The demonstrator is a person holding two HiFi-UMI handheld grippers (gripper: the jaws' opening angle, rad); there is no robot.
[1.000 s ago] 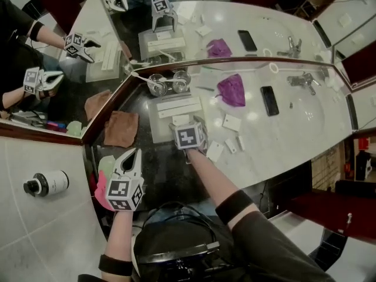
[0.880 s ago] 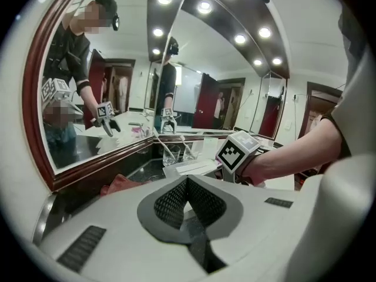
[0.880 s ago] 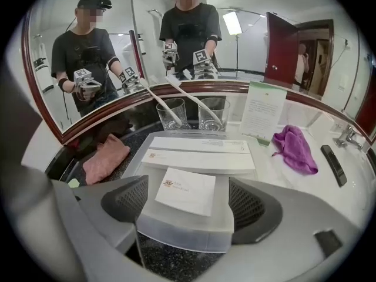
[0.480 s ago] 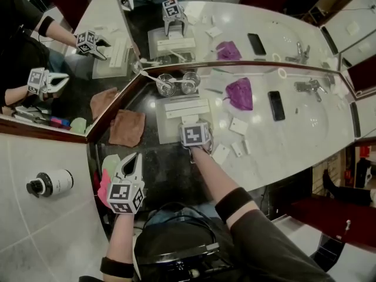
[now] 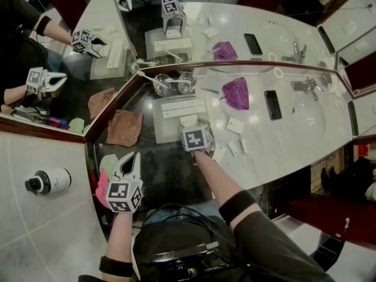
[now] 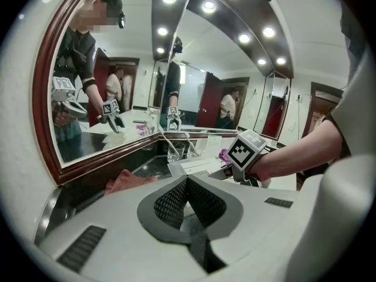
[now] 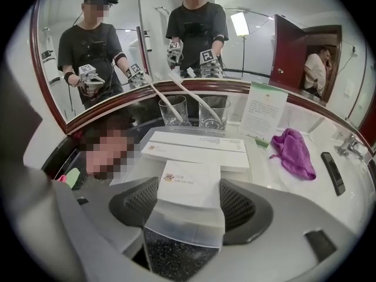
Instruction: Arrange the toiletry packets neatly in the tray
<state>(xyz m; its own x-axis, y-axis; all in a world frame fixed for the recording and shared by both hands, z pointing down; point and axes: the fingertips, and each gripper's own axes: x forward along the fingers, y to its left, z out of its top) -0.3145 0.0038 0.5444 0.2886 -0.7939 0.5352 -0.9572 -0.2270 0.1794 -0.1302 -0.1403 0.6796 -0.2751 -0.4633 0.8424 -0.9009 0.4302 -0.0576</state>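
— Which colours does the tray (image 5: pixel 162 130) carry?
— The tray itself is frosted pale grey. In it lies a white packet (image 7: pixel 191 187) with a little grey print, and at its twelve o'clock two long white boxes (image 7: pixel 197 148).
— And round the tray, in the head view?
— A purple cloth (image 5: pixel 235 93) at two o'clock, a black phone (image 5: pixel 271 104) at three, a rust-brown towel (image 5: pixel 124 128) at nine. The counter (image 5: pixel 167 170) is speckled black there (white marble further right). The left gripper (image 5: pixel 134 155) is pale grey, its cube patterned with black-and-white squares.

Looks like a hotel bathroom to me. Big wood-framed mirrors (image 5: pixel 64 93) wrap a marble vanity surface (image 5: pixel 276 151) with a sink (image 5: pixel 308 122), faucet (image 5: pixel 306 87), two glasses (image 5: pixel 187 82) and little toiletry packets (image 7: pixel 197 151).
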